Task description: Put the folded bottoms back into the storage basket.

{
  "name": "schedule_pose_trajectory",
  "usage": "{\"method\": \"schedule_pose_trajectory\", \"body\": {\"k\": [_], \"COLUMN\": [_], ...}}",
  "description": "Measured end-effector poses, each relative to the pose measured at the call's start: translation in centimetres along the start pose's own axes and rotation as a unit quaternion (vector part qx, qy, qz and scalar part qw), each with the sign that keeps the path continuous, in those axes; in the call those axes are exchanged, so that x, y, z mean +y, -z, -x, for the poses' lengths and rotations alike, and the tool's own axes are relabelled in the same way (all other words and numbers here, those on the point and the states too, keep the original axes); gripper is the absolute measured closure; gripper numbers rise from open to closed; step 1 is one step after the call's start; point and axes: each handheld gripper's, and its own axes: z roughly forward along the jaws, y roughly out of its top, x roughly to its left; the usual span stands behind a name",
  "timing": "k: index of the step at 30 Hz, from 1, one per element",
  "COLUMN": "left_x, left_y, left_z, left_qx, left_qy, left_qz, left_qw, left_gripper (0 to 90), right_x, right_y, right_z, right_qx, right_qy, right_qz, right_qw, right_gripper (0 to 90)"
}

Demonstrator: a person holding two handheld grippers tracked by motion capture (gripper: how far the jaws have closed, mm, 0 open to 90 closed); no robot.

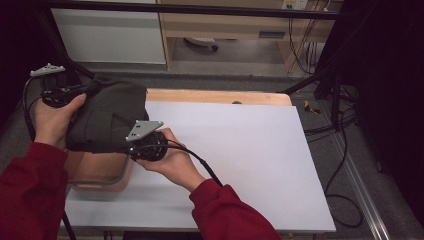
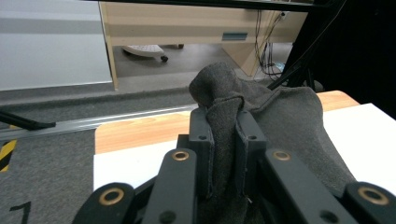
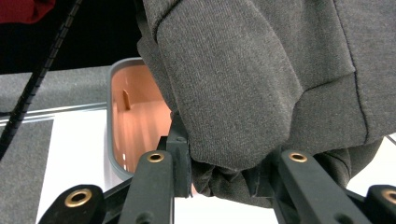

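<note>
A dark grey folded garment (image 1: 107,117) hangs in the air over an orange bin with a grey rim (image 1: 102,175) at the table's left end. My left gripper (image 1: 60,92) is shut on the garment's far left edge; in the left gripper view the grey cloth (image 2: 261,107) is pinched between the jaws of the left gripper (image 2: 225,140). My right gripper (image 1: 145,145) is shut on the near right side of the garment. In the right gripper view the cloth (image 3: 243,79) bulges over the right gripper (image 3: 224,163), with the bin (image 3: 135,121) below.
A white sheet (image 1: 235,160) covers most of the wooden table (image 1: 215,96). Black cables (image 1: 345,150) lie on the floor to the right. A wooden desk (image 1: 225,25) and a white cabinet (image 1: 110,35) stand beyond the table. A black frame pole (image 1: 310,80) slants at the right.
</note>
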Motion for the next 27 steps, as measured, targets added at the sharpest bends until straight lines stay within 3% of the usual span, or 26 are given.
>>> {"method": "schedule_pose_trajectory", "body": {"k": [27], "left_x": [-0.7], "left_y": [0.8], "left_z": [-1.9], "left_qx": [0.017], "left_qy": [-0.002], "left_qz": [-0.013], "left_qw": [0.9998], "left_gripper": [79.5], "right_x": [0.5], "right_y": [-2.3], "right_z": [-0.6], "right_qx": [0.016], "right_qy": [-0.009], "right_qz": [0.004], "right_qw": [0.9998], "right_gripper": [68.0]}}
